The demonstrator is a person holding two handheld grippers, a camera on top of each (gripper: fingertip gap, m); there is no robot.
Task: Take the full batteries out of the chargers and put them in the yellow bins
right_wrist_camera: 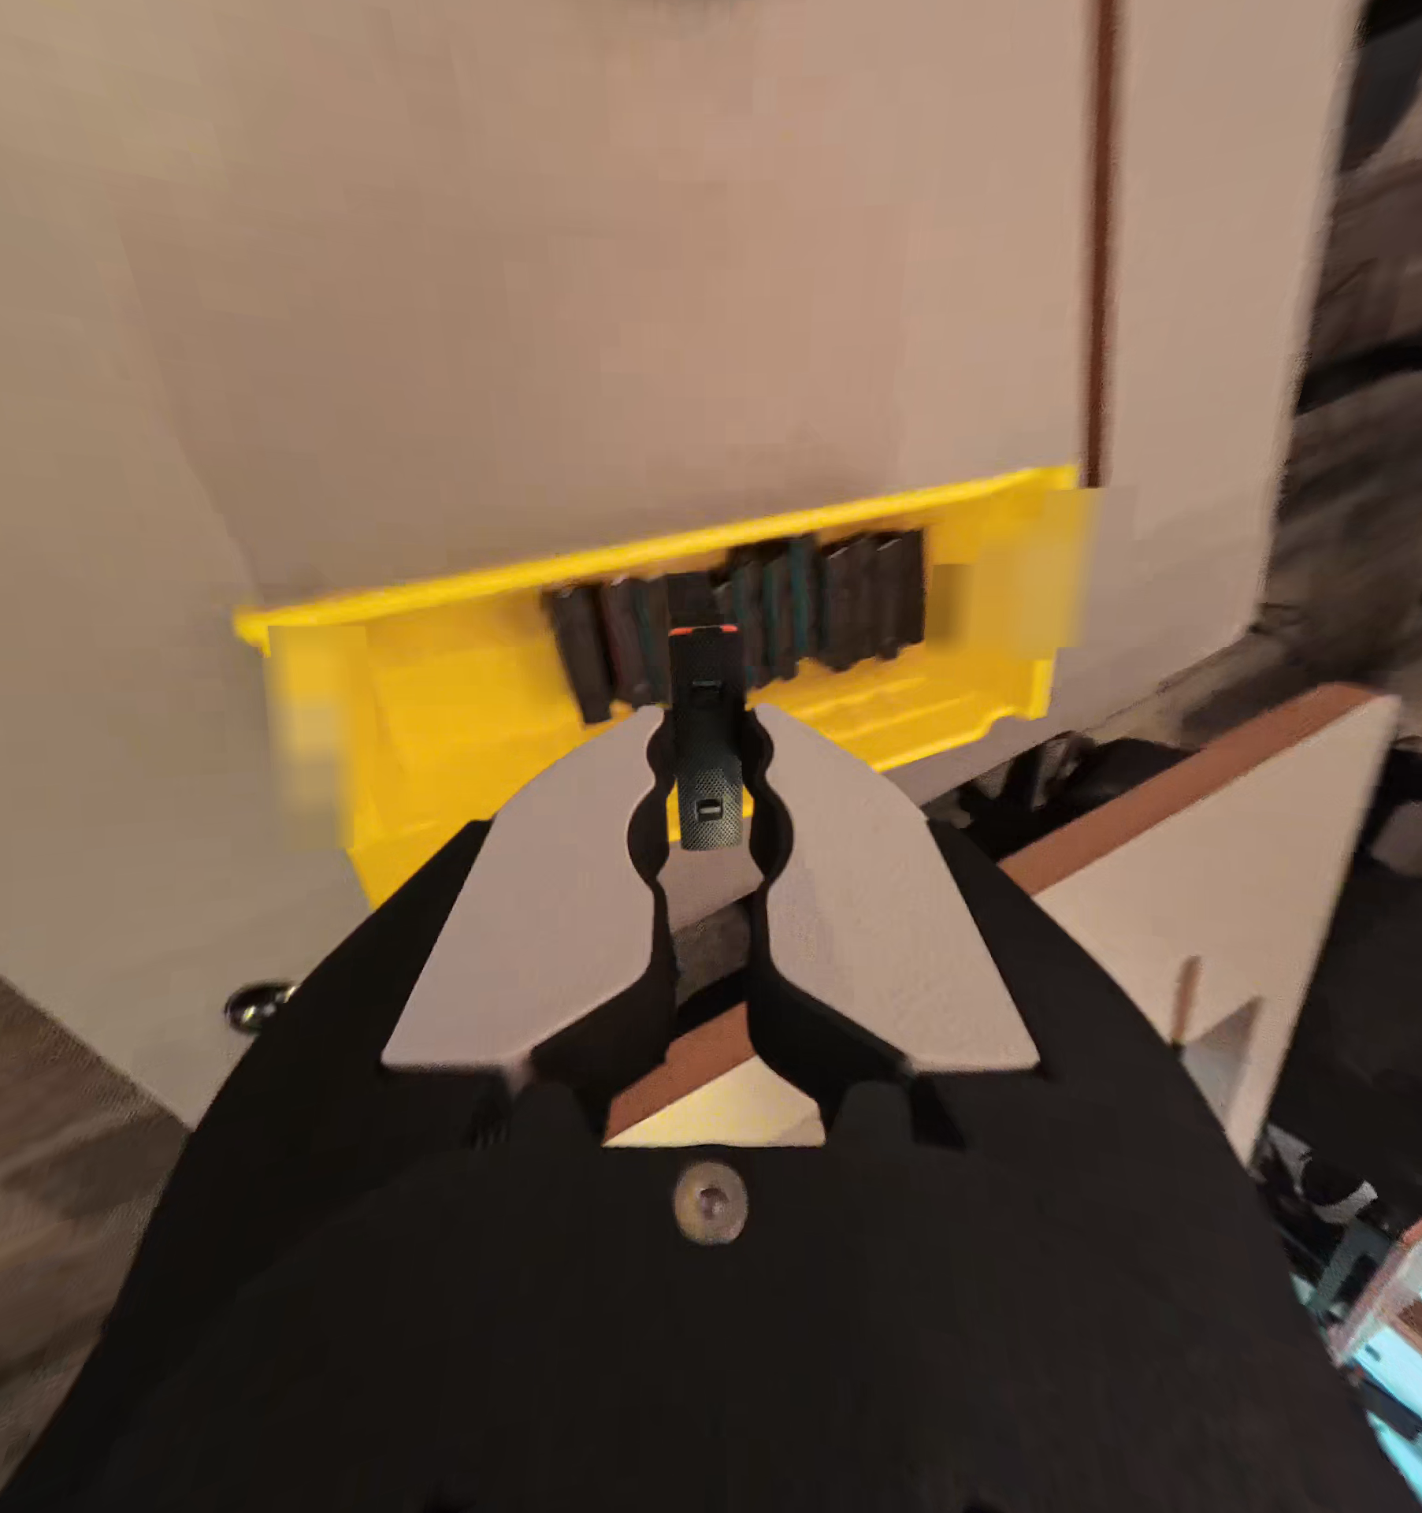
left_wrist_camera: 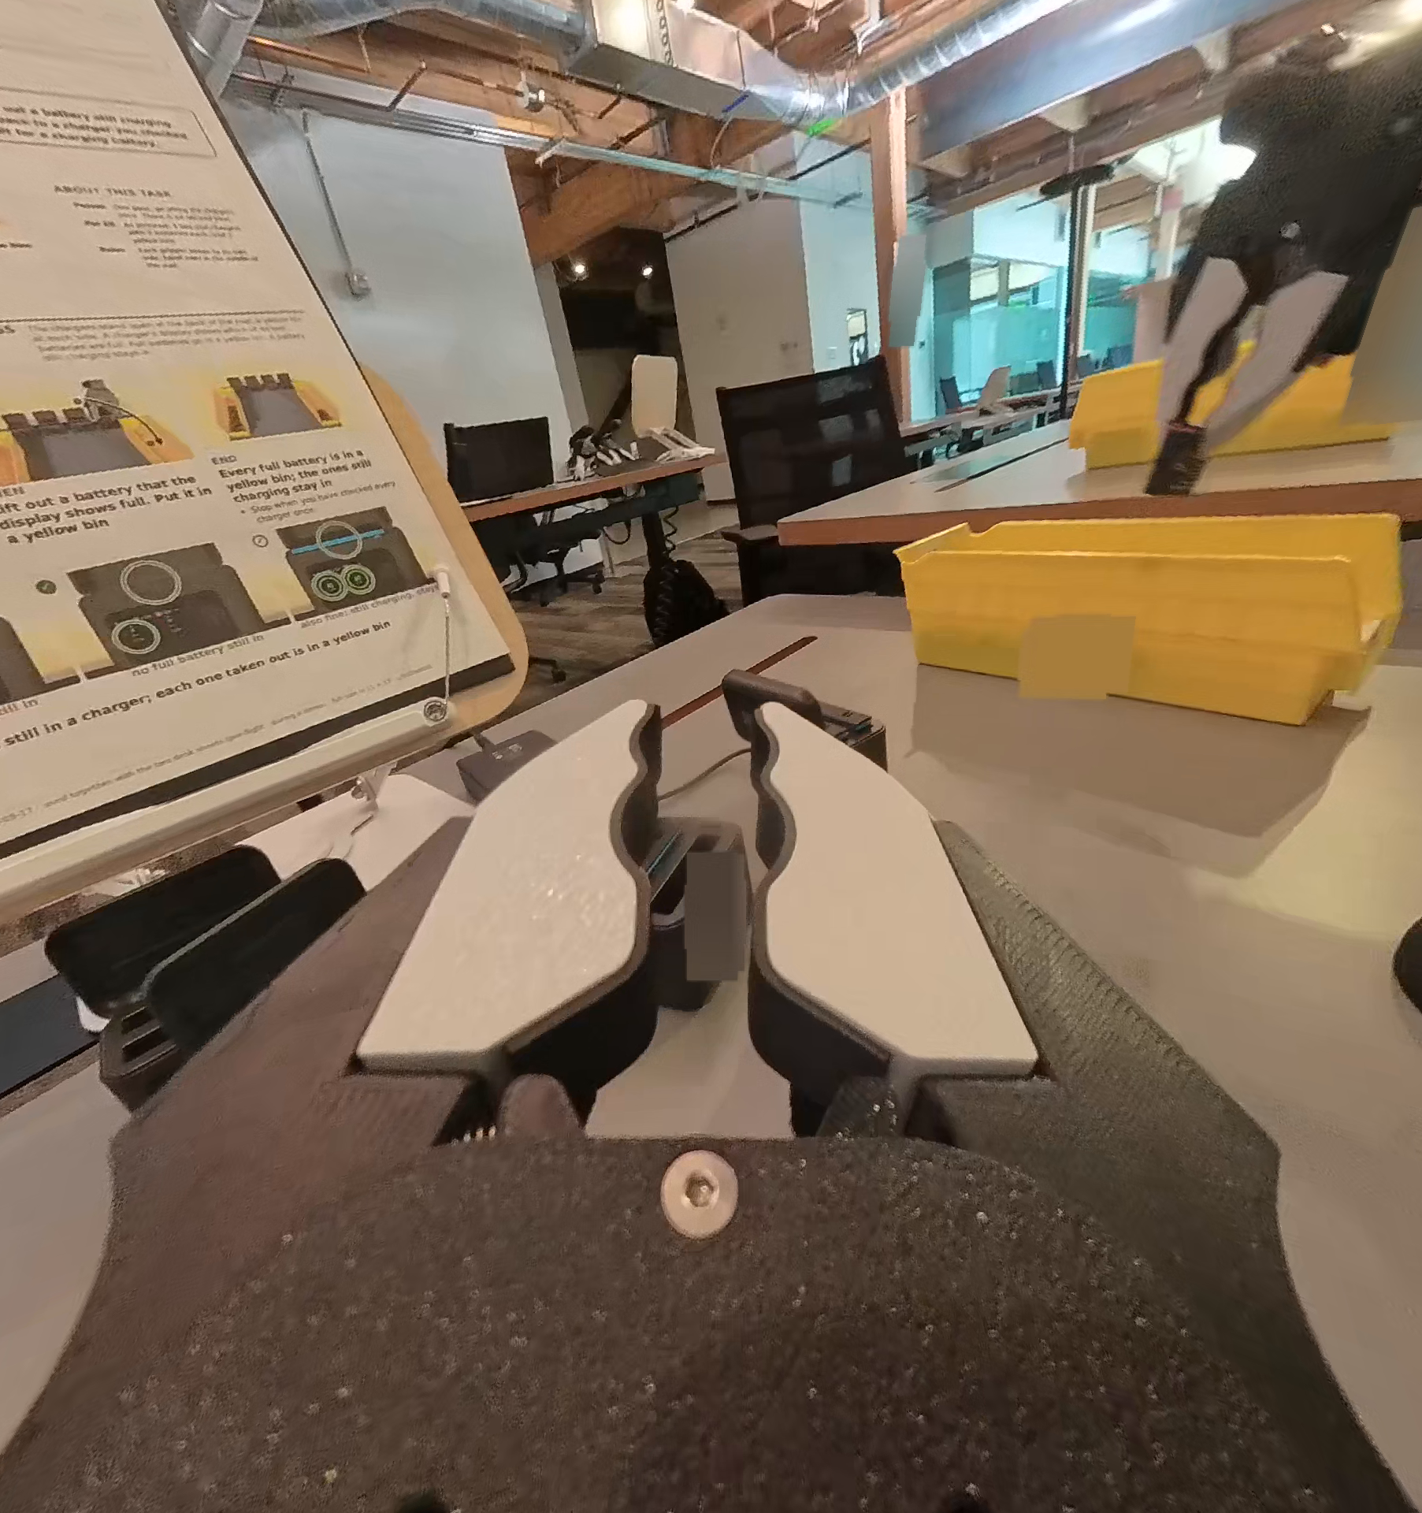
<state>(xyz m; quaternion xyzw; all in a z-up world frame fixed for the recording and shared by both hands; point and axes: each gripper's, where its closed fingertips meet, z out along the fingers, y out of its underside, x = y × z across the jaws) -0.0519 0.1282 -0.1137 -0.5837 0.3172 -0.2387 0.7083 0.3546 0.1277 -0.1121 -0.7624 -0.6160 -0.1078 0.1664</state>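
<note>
Your right tool (right_wrist_camera: 708, 720) clamps a slim, dimpled black battery (right_wrist_camera: 706, 761) with an orange end, just above the glossy yellow bin (right_wrist_camera: 462, 704) holding a row of dark batteries (right_wrist_camera: 781, 614). Your left tool (left_wrist_camera: 706, 720) stands apart over a charger (left_wrist_camera: 695, 917) on the grey worktop (left_wrist_camera: 1141, 860).

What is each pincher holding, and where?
Right gripper pinches a black battery by its long sides. Left gripper holds nothing.

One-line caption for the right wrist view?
Right gripper carries a black battery above a yellow bin already holding batteries.
</note>
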